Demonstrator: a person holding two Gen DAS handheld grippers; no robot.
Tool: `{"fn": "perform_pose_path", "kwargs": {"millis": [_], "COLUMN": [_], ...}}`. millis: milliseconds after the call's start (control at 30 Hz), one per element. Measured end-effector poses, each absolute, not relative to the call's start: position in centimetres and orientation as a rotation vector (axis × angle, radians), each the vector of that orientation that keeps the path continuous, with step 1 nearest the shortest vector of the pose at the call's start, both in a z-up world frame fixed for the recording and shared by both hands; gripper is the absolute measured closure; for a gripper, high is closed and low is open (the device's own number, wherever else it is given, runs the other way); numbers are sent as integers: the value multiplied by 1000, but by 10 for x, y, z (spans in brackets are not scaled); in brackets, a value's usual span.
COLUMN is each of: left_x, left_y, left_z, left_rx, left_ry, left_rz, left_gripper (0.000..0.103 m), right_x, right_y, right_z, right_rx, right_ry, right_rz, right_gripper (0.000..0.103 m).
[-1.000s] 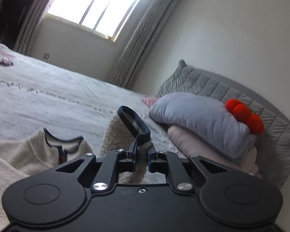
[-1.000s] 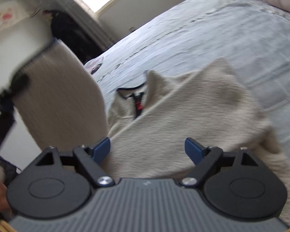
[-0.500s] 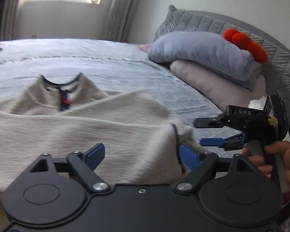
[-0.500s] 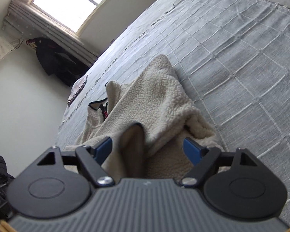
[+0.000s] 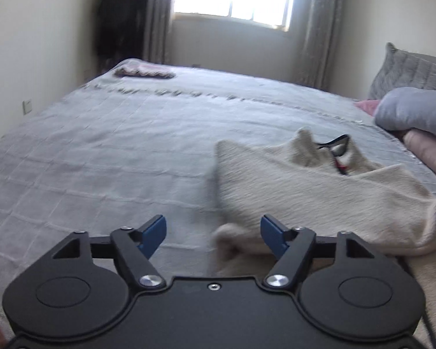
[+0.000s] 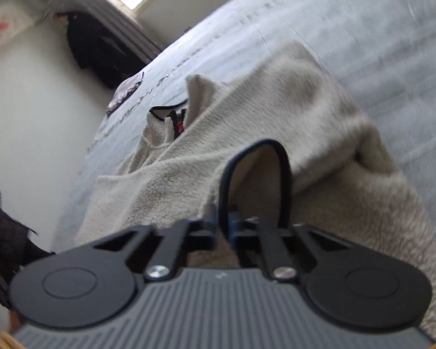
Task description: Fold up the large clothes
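Where half a second back the left hand-held gripper gaped over fleece, now gapes released beside the one cream fleece pullover on the bed, swung toward bare cover. From the right wrist: right hand-held gripper, open before, now clenched on one dark-trimmed cuff. Sleeve fold likely starting. Two pillows, one small folded cloth.
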State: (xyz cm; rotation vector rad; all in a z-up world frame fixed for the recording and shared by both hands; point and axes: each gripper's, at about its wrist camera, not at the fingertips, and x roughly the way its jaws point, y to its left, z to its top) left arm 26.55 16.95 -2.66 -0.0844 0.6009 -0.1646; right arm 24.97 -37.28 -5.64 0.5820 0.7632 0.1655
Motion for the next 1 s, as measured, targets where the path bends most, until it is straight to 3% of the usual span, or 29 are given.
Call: {"fn": "perform_pose_path", "kwargs": {"millis": [67, 200, 300, 567, 733, 767, 800, 867, 933, 1000], "left_x": [276, 287, 295, 301, 297, 297, 294, 290, 282, 274], "left_y": [181, 189, 181, 163, 154, 155, 156, 154, 158, 166], "left_z": [-38, -52, -58, -67, -80, -80, -78, -78, -77, -72], "left_rx": [-137, -240, -248, -232, -136, -141, -138, -85, -63, -111], "left_ry": [631, 610, 624, 637, 711, 717, 719, 735, 730, 720], "left_rz": [-156, -149, -169, -260, -256, -251, -239, -205, -202, -193], "left_gripper": [49, 62, 63, 63, 62, 62, 62, 62, 59, 60], "right_x": [245, 237, 245, 262, 254, 253, 252, 251, 246, 240], "right_y": [-359, -346, -354, -366, -366, -366, -366, -368, -371, -374], "right_z": [-31, 14, 15, -69, -84, -83, -82, -79, -76, -72], "right_rx": [498, 378, 337, 296, 290, 287, 273, 231, 222, 218], "right_ry": [697, 560, 559, 786, 770, 771, 775, 794, 808, 821], "right_rz": [162, 128, 31, -80, -74, -78, -93, -140, -108, -91], "right_gripper": [99, 99, 99, 96, 96, 93, 78, 60, 58, 45]}}
